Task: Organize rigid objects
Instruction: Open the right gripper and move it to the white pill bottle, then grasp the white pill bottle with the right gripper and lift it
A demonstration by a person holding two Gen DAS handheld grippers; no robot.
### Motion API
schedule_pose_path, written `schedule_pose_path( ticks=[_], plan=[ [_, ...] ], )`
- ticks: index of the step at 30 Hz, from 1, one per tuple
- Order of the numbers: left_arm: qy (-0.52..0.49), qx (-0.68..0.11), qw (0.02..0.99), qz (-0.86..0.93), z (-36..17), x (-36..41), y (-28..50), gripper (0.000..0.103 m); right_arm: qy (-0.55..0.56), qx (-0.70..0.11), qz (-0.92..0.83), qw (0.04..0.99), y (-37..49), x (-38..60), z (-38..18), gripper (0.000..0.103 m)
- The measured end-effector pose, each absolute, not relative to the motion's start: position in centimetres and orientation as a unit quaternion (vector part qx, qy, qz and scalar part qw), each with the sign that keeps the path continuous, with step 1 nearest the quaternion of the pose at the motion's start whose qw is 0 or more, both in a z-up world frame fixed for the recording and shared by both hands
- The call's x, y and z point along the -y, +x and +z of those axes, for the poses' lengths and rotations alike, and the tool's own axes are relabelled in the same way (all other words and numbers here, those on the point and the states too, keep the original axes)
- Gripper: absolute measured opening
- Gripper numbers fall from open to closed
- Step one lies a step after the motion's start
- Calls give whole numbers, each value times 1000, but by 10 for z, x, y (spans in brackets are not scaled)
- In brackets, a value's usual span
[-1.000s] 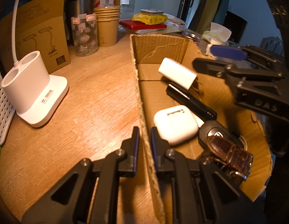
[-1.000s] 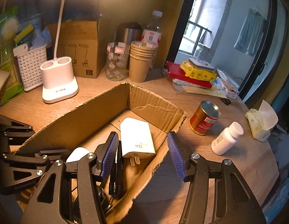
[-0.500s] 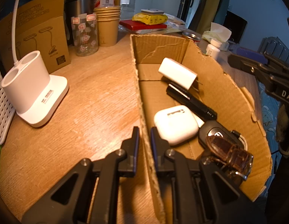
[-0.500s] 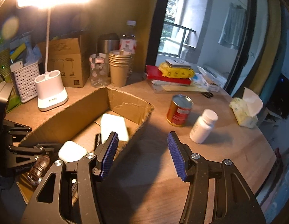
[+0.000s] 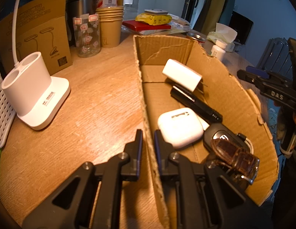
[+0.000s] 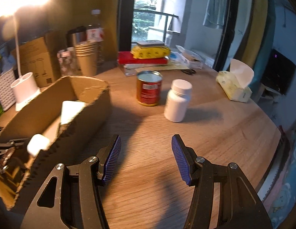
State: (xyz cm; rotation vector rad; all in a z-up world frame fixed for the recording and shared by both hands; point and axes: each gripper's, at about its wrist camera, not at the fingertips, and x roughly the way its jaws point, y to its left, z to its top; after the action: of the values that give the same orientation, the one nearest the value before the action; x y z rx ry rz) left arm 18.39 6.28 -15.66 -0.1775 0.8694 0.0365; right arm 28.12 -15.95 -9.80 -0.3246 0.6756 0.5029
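Observation:
My left gripper (image 5: 148, 133) is shut on the near left wall of the open cardboard box (image 5: 232, 87). Inside the box lie a white charger plug (image 5: 181, 74), a black bar-shaped device (image 5: 195, 103), a white earbud case (image 5: 179, 127), a black car key (image 5: 222, 136) and a brown leather strap (image 5: 235, 156). My right gripper (image 6: 146, 150) is open and empty over the wooden table, right of the box (image 6: 52, 103). Ahead of it stand a red tin can (image 6: 148, 88) and a white pill bottle (image 6: 178, 100). The right gripper also shows in the left wrist view (image 5: 262, 76).
A white lamp base (image 5: 33, 97), a lamp carton (image 5: 39, 36), a patterned glass jar (image 5: 88, 34), stacked paper cups (image 5: 110, 26) and a steel flask stand at the back left. A red book with a yellow pack (image 6: 149, 52) and a tissue pack (image 6: 235, 87) lie at the back right.
My right gripper has pulled out of the box, leaving the white charger plug inside, and swung right over the table toward the can and the pill bottle. The left gripper has not moved.

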Motion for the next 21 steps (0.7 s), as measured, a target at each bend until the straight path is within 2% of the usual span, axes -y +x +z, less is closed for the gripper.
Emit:
schedule_pose_path(
  ticks=[6, 21],
  plan=[
    [-86, -421, 903, 18, -157, -63, 184, 13, -146, -338, 233, 900, 308, 162, -107, 63],
    [-86, -421, 903, 18, -157, -62, 184, 13, -143, -356, 218, 897, 366, 154, -120, 63]
  ],
)
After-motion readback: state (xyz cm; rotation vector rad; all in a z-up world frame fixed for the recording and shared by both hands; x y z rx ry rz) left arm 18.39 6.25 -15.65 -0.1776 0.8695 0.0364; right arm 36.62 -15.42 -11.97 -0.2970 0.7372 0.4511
